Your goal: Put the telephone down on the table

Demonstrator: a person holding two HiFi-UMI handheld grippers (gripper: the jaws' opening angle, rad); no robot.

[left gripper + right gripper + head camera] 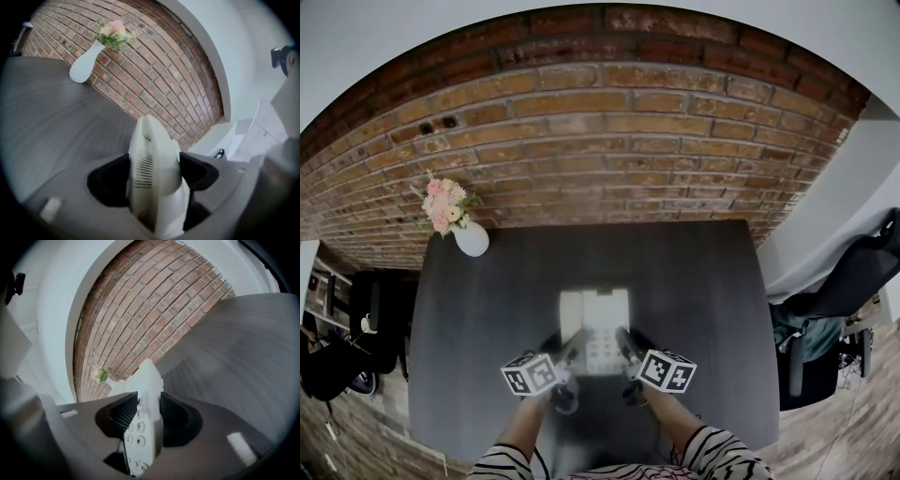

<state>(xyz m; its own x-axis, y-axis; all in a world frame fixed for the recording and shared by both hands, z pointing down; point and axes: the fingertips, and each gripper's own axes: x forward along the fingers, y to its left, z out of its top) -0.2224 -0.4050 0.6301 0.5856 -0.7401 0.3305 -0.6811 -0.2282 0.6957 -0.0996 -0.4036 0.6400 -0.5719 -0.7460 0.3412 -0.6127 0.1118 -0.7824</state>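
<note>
A white desk telephone hangs over the dark grey table, held between my two grippers. The left gripper grips its handset side; in the left gripper view the black pads press on the white handset. On the keypad side, my right gripper is shut on the phone's edge, and the number keys show between its ribbed pads. Whether the phone's underside touches the table is hidden.
A white vase with pink flowers stands at the table's far left corner, against the brick wall. A black office chair sits right of the table. Dark bags and clutter lie on the floor at left.
</note>
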